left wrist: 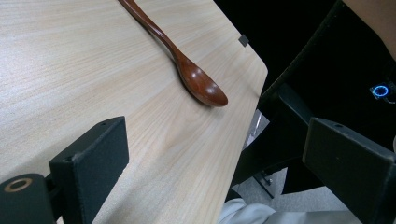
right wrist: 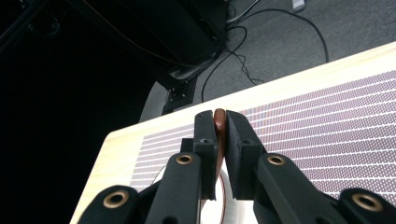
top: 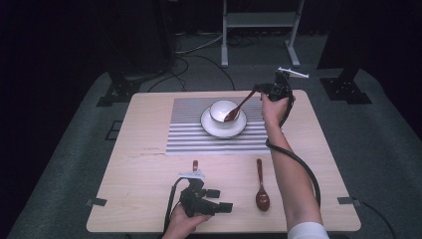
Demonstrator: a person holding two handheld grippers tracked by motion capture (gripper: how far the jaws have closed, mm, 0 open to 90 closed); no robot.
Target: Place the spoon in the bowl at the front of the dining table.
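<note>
A white cup [top: 219, 108] stands on a white saucer [top: 209, 127] on a striped placemat [top: 189, 134]. My right gripper [top: 259, 88] is shut on the handle of a brown wooden spoon [top: 241, 103], whose bowl rests inside the cup. In the right gripper view the handle end [right wrist: 219, 122] is pinched between the jaws of the right gripper [right wrist: 219, 116]. My left gripper [top: 221, 200] stands open near the front edge, holding nothing. A second wooden spoon [top: 261, 188] lies to its right, seen ahead of the open left gripper [left wrist: 217, 140] as a spoon [left wrist: 187, 70] on the wood.
A third spoon's handle [top: 195, 165] pokes out from behind the left gripper. The light wooden table [top: 139, 174] ends close by at its front edge [left wrist: 243, 140]. Beyond the table lie floor cables [top: 199, 64] and a metal stand [top: 259, 30].
</note>
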